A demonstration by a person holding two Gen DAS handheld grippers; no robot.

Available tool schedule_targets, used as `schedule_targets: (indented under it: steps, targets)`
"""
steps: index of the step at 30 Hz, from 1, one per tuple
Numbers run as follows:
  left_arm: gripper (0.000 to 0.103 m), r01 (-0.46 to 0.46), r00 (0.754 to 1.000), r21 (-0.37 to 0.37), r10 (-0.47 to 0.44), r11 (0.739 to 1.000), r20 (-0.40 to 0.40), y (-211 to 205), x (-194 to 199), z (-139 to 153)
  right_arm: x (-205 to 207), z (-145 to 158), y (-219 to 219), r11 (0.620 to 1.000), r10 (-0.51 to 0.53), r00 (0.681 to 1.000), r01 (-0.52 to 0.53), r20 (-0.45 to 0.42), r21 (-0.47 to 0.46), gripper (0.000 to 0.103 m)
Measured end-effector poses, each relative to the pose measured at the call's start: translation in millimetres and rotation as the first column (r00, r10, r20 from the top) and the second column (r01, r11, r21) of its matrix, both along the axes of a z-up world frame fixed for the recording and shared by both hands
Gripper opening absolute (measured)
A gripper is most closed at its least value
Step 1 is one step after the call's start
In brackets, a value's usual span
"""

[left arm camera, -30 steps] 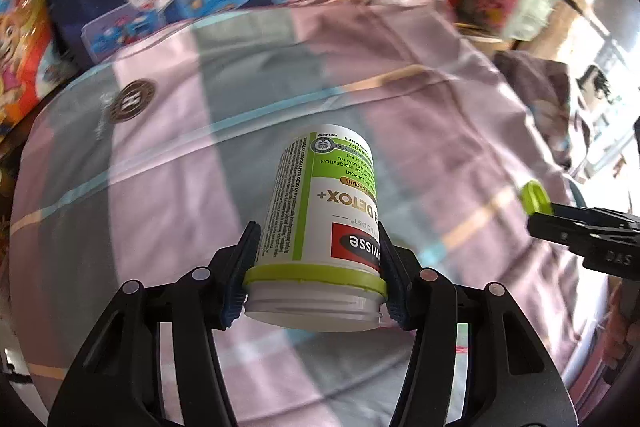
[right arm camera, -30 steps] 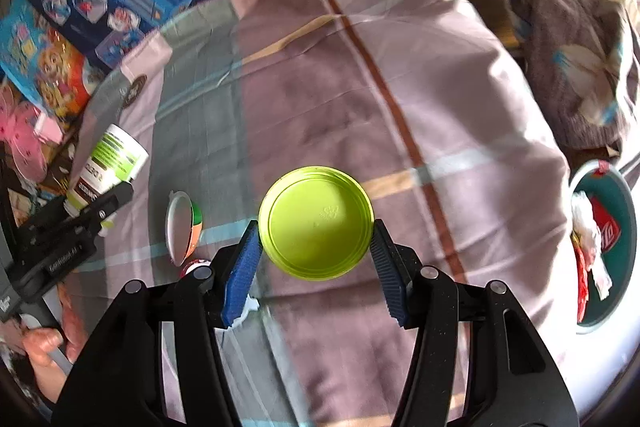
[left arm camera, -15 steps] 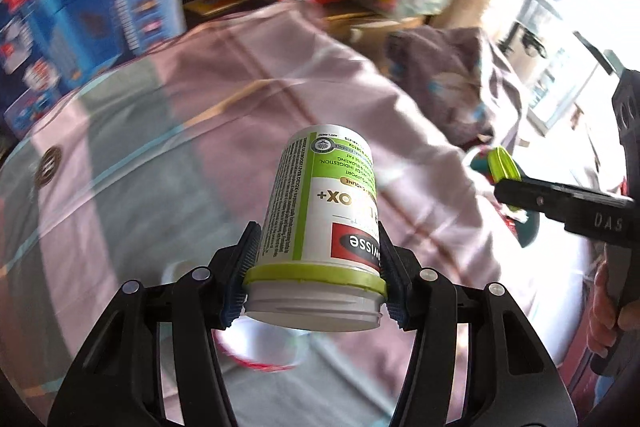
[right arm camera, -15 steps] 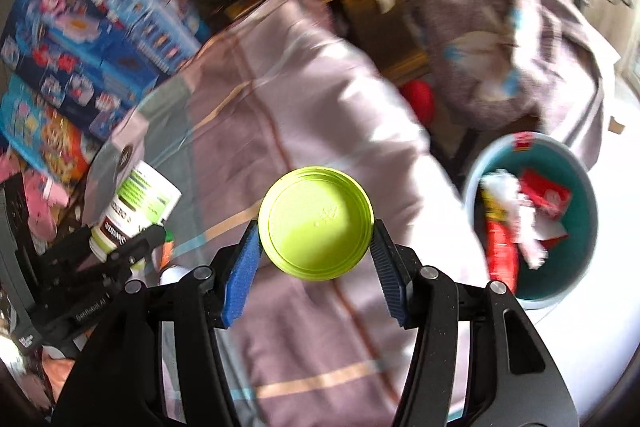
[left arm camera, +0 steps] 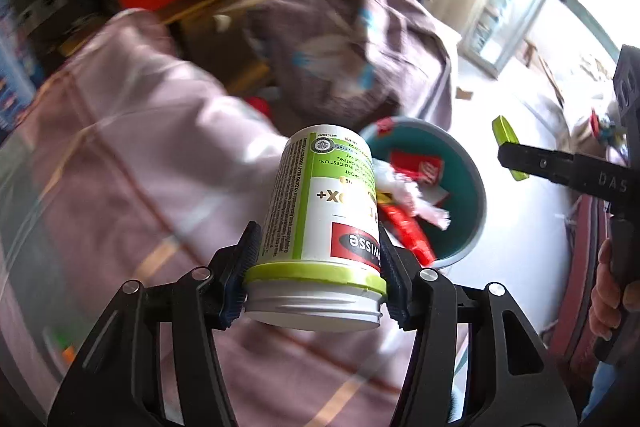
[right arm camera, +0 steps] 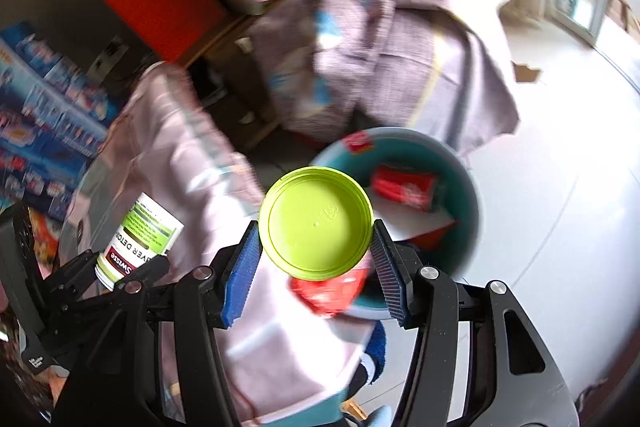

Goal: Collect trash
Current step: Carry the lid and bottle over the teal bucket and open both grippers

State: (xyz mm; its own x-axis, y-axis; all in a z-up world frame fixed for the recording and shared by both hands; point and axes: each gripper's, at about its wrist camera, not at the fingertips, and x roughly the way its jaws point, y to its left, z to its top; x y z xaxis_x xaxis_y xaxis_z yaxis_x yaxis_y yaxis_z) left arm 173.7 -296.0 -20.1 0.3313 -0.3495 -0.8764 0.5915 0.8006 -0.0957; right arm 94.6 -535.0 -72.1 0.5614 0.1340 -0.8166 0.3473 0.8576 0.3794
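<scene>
My left gripper (left arm camera: pixel 316 269) is shut on a white and green supplement bottle (left arm camera: pixel 324 211), held upside down with its open threaded neck toward the camera. The same bottle (right arm camera: pixel 138 241) shows at the left of the right wrist view. My right gripper (right arm camera: pixel 316 251) is shut on a lime green lid (right arm camera: pixel 316 223), its flat face toward the camera; in the left wrist view the lid (left arm camera: pixel 506 147) appears edge-on at the right. A teal trash bin (left arm camera: pixel 466 211) with red wrappers and white paper inside sits on the floor just past the bottle, and under the lid as bin (right arm camera: pixel 464 195).
A pink and grey checked cloth (left arm camera: pixel 132 155) covers the table, its edge drooping beside the bin. A purple blanket heap (right arm camera: pixel 392 51) lies behind the bin, an orange box (right arm camera: pixel 160 3) and toy boxes further back. White floor (right arm camera: pixel 560 207) spreads to the right. A hand (left arm camera: pixel 610 291) grips the right tool.
Both grippers have swept sideways off the table top toward the bin, rolling as they went. The bin now lies right behind the bottle and the lid. Both grips are unchanged.
</scene>
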Motion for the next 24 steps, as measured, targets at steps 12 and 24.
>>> schedule_targets:
  steps: [12,24]
  targets:
    - [0.056,0.110,0.989,0.038,-0.106,0.993,-0.099,-84,22,-56,16,-43,-50,0.998,-0.059,0.994,0.062,-0.093,0.029,0.053]
    - [0.073,0.173,0.973,0.032,-0.165,0.984,-0.164,-123,32,-91,41,-62,-59,0.997,-0.058,0.989,0.064,-0.139,0.037,0.053]
